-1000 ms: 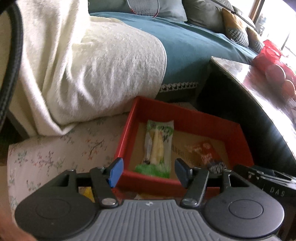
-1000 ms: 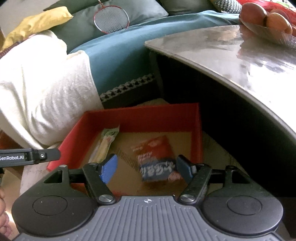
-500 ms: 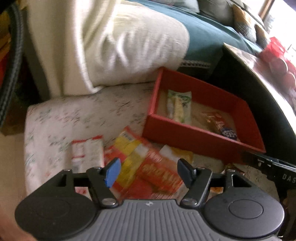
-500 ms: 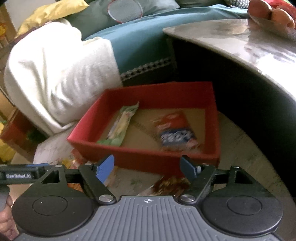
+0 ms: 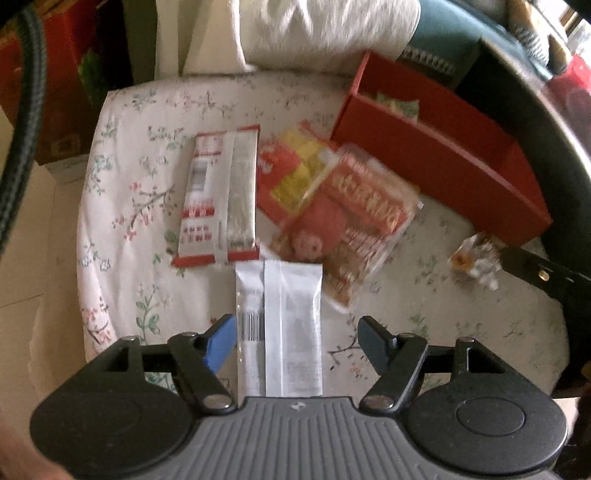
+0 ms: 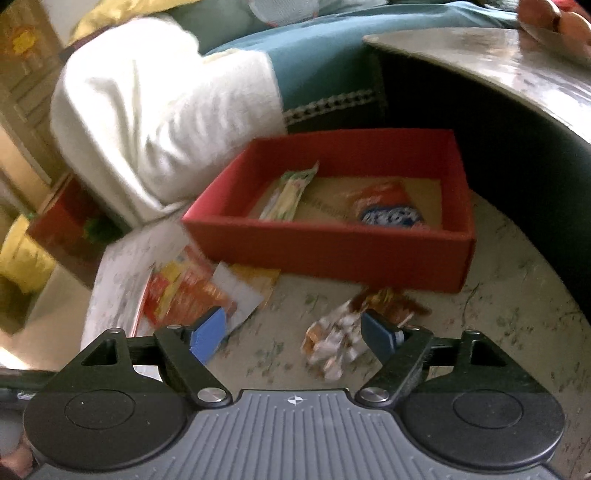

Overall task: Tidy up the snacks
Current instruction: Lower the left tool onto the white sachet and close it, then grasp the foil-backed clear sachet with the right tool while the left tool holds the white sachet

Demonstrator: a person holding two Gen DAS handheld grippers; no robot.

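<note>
While both claws have just been opening, empty, left claw (image 5: 297, 341) straddles a white packet (image 5: 284, 325) — right claw (image 6: 295, 334) hovers beside a crumpled wrapper (image 6: 334, 341).

We see a low surface covered in a white floral cloth (image 5: 122, 206), its pattern of pink blossoms and green sprigs. Behind it, a thick cream blanket (image 6: 155, 110) hangs over a sofa with a teal cover (image 6: 321, 55) edged in a patterned trim (image 6: 332, 105). To the right curves a dark counter with a glossy, reflective top (image 6: 517, 62). A yellow cushion (image 6: 107, 14) lies at the sofa's far end. Pale floor (image 5: 22, 236) shows at the left, and daylight falls brightly across the fabric and the counter top.
</note>
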